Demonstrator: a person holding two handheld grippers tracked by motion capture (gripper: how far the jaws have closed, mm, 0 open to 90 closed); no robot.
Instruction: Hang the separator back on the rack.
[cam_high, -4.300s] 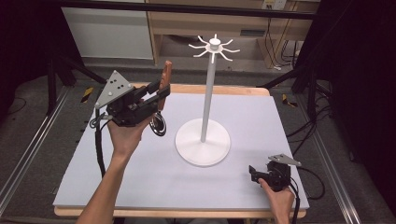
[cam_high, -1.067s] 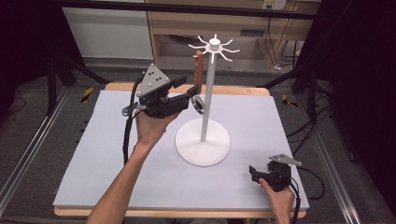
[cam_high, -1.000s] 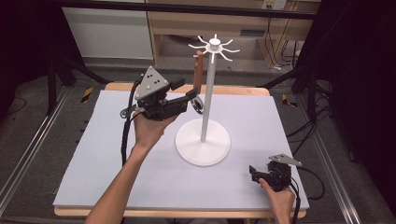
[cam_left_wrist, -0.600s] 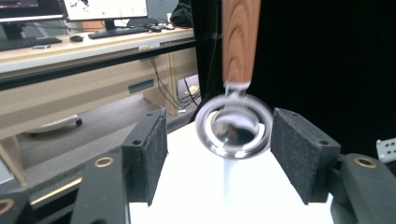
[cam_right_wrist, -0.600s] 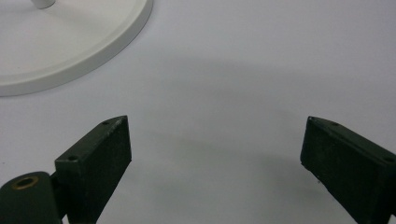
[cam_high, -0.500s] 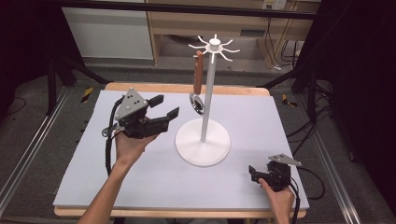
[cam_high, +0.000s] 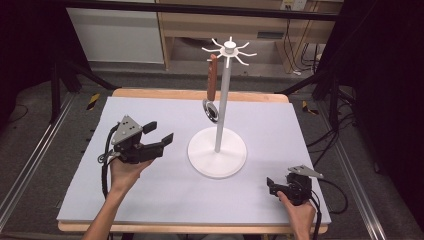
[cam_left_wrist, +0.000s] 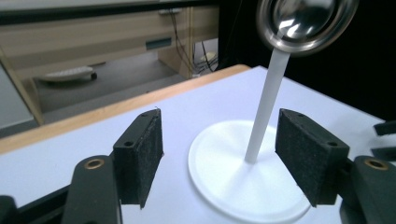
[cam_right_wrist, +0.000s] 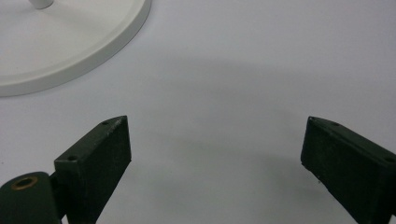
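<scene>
A white stand (cam_high: 217, 152) with hooks at its top rises from the middle of the mat. A spoon with a brown handle (cam_high: 212, 80) hangs from one hook, its metal bowl (cam_high: 211, 111) beside the pole. My left gripper (cam_high: 160, 132) hovers low, left of the stand's base, apart from the spoon. Its jaws have just been opening and nothing is between them. In the left gripper view the left gripper (cam_left_wrist: 219, 158) frames the pole (cam_left_wrist: 266, 107), with the spoon's bowl (cam_left_wrist: 303, 21) above. My right gripper (cam_high: 271, 186) rests open at the front right; in its own view the right gripper (cam_right_wrist: 215, 163) holds nothing.
The pale mat (cam_high: 150, 200) covers a wooden table (cam_high: 200, 94). Beyond the far edge stand wooden shelving (cam_high: 225, 30) and cables (cam_high: 292, 45). Black stand legs (cam_high: 65, 70) flank the table. The stand's base (cam_right_wrist: 70, 42) lies ahead of the right gripper.
The left gripper let go of the spoon, which now hangs on the hook. The gripper has moved down and left, away from the stand, with jaws wider. The right gripper has stayed put.
</scene>
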